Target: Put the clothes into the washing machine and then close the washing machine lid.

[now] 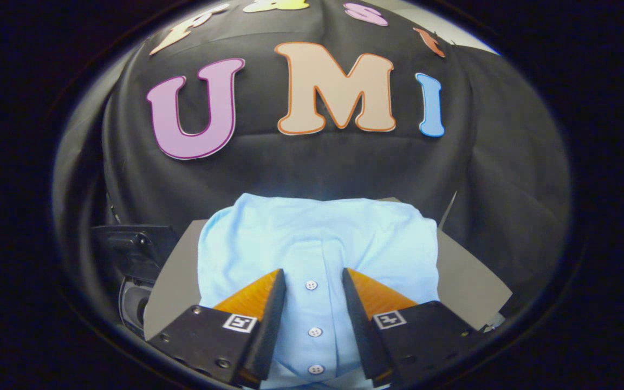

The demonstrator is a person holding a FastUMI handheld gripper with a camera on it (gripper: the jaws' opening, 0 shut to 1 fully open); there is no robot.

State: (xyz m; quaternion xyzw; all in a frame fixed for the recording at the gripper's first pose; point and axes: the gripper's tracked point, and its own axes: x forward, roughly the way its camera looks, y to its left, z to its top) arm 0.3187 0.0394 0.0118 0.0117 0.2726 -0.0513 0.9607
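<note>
A light blue shirt (317, 244) lies folded on a grey board (469, 276), its buttoned placket running between the fingers. The gripper (313, 284) hovers over it, jaws spread and gripping nothing. A dark machine part (133, 254) sits left of the board.

Bright, even light from above falls on the pale blue shirt (317, 244), washing its far edge into glare, while the black cloth wall (312, 162) stays dim, straight lines bow at the fisheye edges, and focus holds sharp.
</note>
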